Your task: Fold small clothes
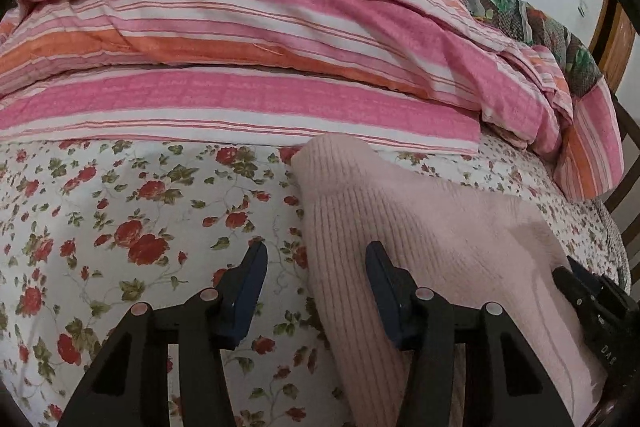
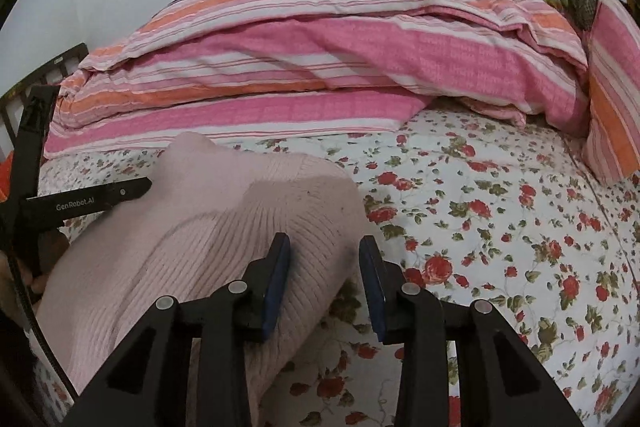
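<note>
While pink knit garment (image 1: 420, 227) lies on floral bed sheet (image 1: 120, 207) near striped duvet (image 1: 240, 47), L claw (image 1: 316, 255) apart over its left edge, R claw (image 2: 325, 247) apart over right edge, neither gripping.

Pink knit garment (image 2: 224, 223) on floral sheet (image 2: 500, 227)

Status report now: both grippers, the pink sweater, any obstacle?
Left gripper open, astride sweater's left edge. Right gripper open over right edge. Pink sweater flat on floral sheet. Nothing in the way.
</note>
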Available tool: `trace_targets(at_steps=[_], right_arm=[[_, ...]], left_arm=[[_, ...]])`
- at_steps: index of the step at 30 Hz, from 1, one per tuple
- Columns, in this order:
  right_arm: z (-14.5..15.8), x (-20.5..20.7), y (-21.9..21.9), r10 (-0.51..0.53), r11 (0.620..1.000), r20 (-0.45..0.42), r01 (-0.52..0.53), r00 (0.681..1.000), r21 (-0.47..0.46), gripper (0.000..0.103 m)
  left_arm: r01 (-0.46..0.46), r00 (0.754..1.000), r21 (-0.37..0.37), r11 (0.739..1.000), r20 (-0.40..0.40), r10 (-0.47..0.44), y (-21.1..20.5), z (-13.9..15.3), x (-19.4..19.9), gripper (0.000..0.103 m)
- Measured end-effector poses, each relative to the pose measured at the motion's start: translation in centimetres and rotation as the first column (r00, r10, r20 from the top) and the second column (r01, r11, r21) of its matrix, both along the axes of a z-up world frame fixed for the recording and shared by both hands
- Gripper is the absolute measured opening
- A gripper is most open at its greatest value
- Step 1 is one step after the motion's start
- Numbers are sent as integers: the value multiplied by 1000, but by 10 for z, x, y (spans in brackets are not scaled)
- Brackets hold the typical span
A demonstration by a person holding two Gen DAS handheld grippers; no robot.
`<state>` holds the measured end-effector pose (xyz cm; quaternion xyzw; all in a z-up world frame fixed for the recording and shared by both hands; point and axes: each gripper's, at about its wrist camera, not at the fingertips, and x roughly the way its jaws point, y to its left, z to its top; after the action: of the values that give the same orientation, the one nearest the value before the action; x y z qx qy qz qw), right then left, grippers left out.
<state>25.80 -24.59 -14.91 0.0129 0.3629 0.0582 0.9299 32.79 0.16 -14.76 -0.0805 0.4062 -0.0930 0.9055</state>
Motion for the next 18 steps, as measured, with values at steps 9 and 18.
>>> trace_targets(at_steps=[9, 18], right_arm=[[-5, 4, -9, -12, 999, -13, 13, 1000, 52, 35], [-8, 6, -13, -15, 996, -6, 15, 1000, 88, 35]], left_arm=[[19, 1000, -42, 999, -13, -19, 6, -2, 1, 51], [30, 999, -103, 994, -26, -33, 12, -7, 4, 52]])
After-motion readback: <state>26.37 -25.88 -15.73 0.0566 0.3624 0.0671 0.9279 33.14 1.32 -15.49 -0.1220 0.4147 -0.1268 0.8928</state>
